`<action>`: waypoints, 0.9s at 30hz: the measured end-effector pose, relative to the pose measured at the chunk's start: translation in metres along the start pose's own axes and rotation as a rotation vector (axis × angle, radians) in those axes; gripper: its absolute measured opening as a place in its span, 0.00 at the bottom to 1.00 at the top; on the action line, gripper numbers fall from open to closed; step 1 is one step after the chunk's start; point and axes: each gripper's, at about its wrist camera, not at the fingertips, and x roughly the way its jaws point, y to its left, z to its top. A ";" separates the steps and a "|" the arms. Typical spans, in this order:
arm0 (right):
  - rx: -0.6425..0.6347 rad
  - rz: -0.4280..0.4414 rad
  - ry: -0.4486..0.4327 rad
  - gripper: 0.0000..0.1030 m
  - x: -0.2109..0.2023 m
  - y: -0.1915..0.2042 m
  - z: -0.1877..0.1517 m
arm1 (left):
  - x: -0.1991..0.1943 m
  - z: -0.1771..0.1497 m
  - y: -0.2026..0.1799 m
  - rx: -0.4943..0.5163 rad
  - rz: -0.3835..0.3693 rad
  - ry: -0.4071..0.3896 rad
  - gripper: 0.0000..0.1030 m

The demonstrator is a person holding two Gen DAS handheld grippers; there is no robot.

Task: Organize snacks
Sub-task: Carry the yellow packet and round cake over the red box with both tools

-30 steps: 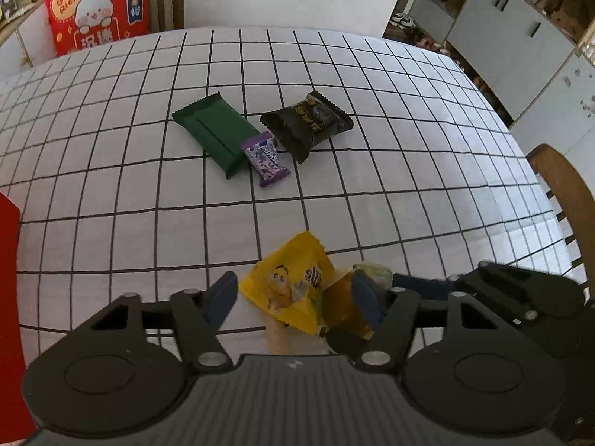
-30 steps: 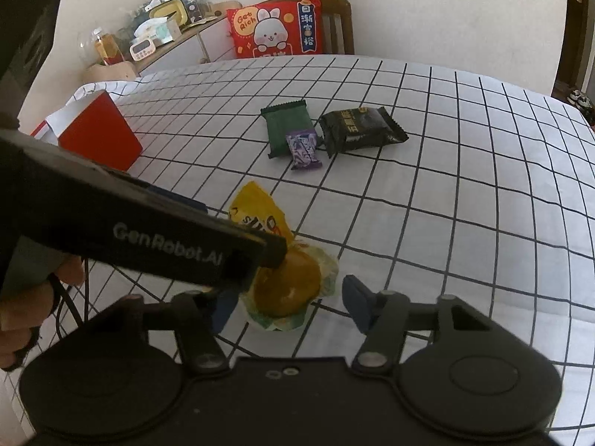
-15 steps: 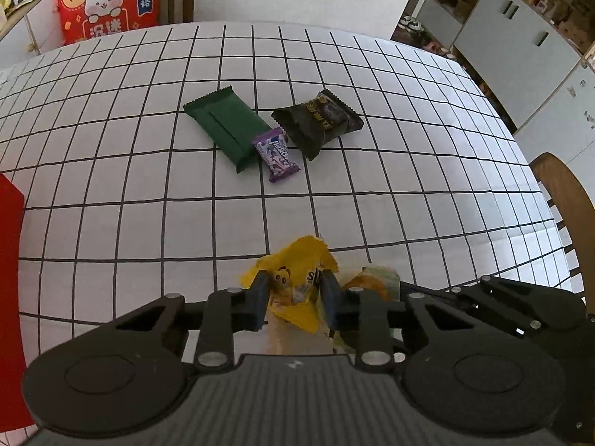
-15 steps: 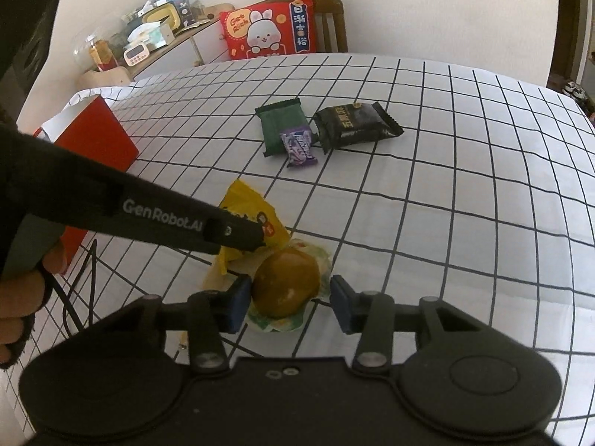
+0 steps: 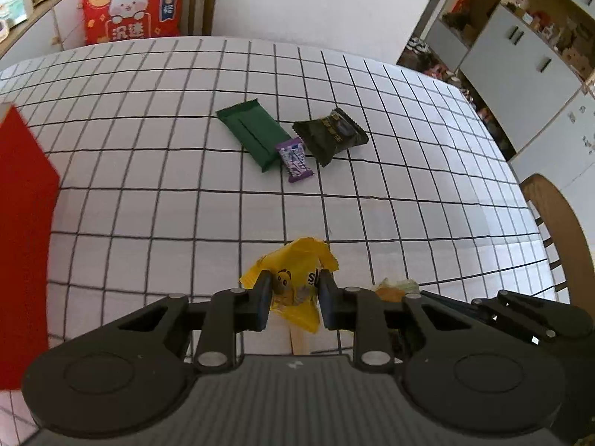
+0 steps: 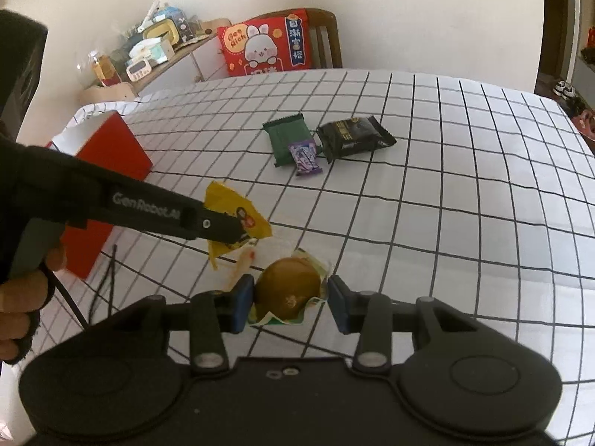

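The yellow candy bag (image 5: 297, 286), crumpled, sits pinched in the left gripper (image 5: 293, 303), whose jaws are closing, near the table's (image 5: 148, 141) near edge. The right gripper (image 6: 290, 303) clamps the round brown pastry (image 6: 288, 290) in its clear wrapper. A second ago both jaws were wider.

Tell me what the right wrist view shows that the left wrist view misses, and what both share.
Only the right wrist view shows the right gripper with its pads around the round brown pastry in its clear wrapper, the left gripper's side profile, and the person's hand on its handle.

Only the left wrist view shows the left gripper, jaws closing, pads on both sides of the yellow candy bag, and the white cabinets.

Both show the green packet, purple candy, black packet, red box and checked tablecloth.
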 end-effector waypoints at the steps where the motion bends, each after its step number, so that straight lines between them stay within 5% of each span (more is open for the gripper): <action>1: -0.006 -0.006 0.005 0.40 -0.002 0.002 0.000 | -0.006 -0.001 0.001 -0.005 -0.002 -0.007 0.25; 27: -0.161 0.073 -0.099 0.40 -0.075 0.116 0.021 | -0.148 -0.047 0.066 -0.081 0.045 -0.144 0.25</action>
